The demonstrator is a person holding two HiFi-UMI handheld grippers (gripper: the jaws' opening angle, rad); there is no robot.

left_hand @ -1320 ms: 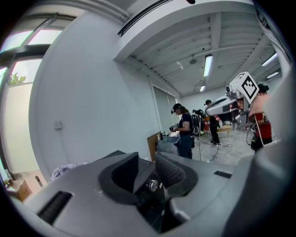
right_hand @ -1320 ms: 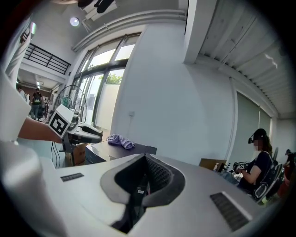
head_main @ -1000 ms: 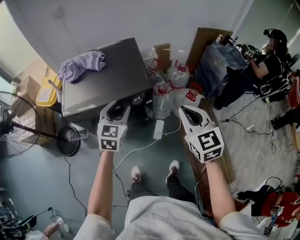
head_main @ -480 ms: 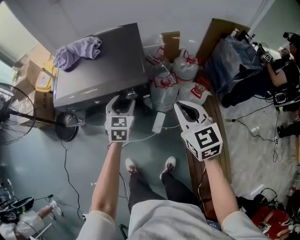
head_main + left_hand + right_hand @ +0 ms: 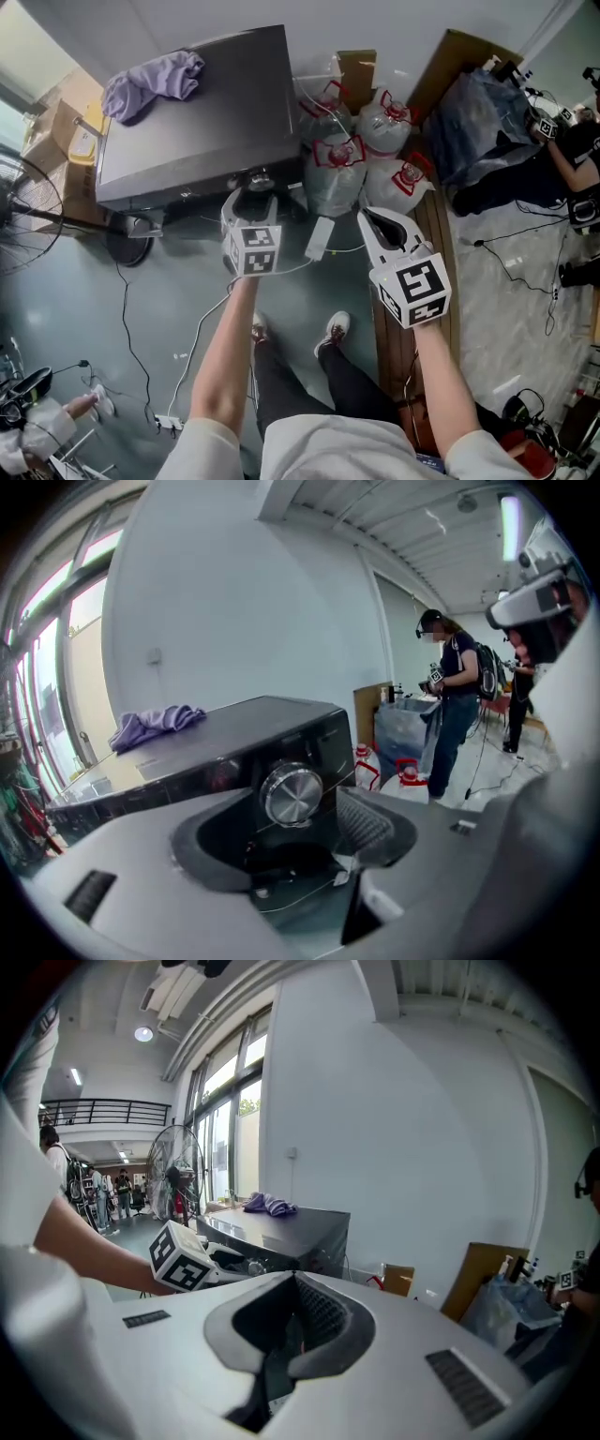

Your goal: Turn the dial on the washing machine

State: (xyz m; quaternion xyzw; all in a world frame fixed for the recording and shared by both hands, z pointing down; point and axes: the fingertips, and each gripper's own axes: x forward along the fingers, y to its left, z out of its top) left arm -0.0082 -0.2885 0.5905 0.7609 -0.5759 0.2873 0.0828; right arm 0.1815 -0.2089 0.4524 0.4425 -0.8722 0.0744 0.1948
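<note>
The dark grey washing machine [image 5: 197,112] stands against the wall, with a purple cloth [image 5: 150,80] on its lid. Its round silver dial [image 5: 292,794] sits on the front panel; in the head view the dial [image 5: 258,178] shows just past my left gripper [image 5: 251,199]. The left gripper [image 5: 286,841] points straight at the dial. Its jaws are opening and stand either side of the dial without pressing on it. My right gripper [image 5: 370,217] hangs to the right of the machine, over the floor. The right gripper [image 5: 292,1321] is shut and holds nothing.
Several plastic jugs with red handles [image 5: 361,155] and a cardboard box [image 5: 356,70] crowd the machine's right side. A white adapter [image 5: 319,239] and cables lie on the floor below. A standing fan [image 5: 19,216] is at the left. A person [image 5: 455,696] stands at the far right.
My left gripper has moved forward and right, up to the machine's front panel at the dial. The right gripper has hardly moved.
</note>
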